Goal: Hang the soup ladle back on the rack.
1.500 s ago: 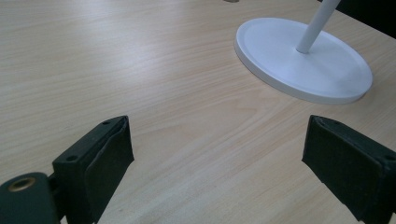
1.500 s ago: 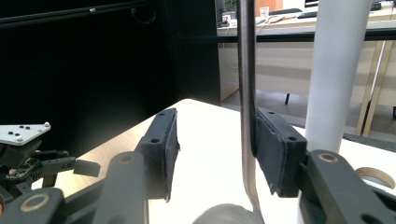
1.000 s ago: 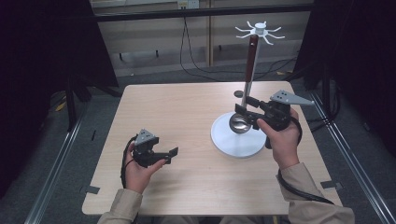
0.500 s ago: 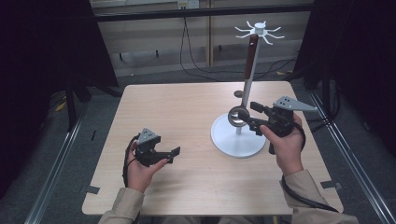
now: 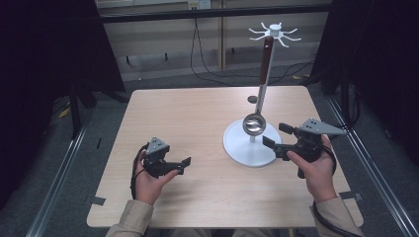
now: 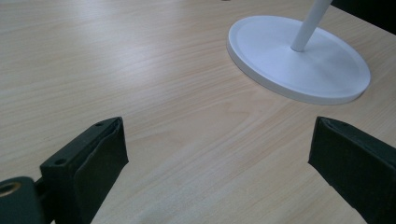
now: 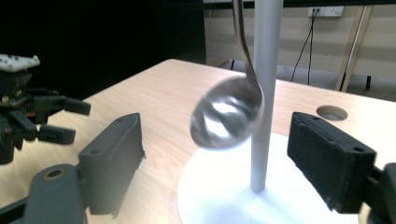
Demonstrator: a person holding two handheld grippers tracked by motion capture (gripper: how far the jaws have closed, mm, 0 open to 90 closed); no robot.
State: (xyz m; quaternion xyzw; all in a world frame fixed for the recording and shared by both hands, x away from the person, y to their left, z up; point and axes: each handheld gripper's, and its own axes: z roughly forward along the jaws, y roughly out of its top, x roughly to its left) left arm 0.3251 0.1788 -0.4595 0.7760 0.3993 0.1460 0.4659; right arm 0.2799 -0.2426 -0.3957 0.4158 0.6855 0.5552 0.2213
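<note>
A steel ladle with a brown handle (image 5: pixel 266 61) hangs from the hooked top (image 5: pixel 274 32) of a white stand. Its bowl (image 5: pixel 254 124) dangles beside the pole, above the round base (image 5: pixel 247 150). My right gripper (image 5: pixel 275 134) stands just right of the bowl; its jaws have just been opening and nothing is between them. In the right gripper view the blurred bowl (image 7: pixel 227 114) hangs beyond the spread jaws, against the pole (image 7: pixel 264 93). My left gripper (image 5: pixel 184 165) rests open near the front left, pointing at the base (image 6: pixel 299 70).
The light wooden table (image 5: pixel 197 118) has a small round hole (image 5: pixel 252 99) behind the stand. A dark floor and metal rails surround the table. The left gripper (image 7: pixel 70 120) shows far off in the right gripper view.
The right gripper has opened, let go of the ladle bowl, and drawn back and down toward the near right. The bowl now hangs free by the pole. The left hand has stayed put.
</note>
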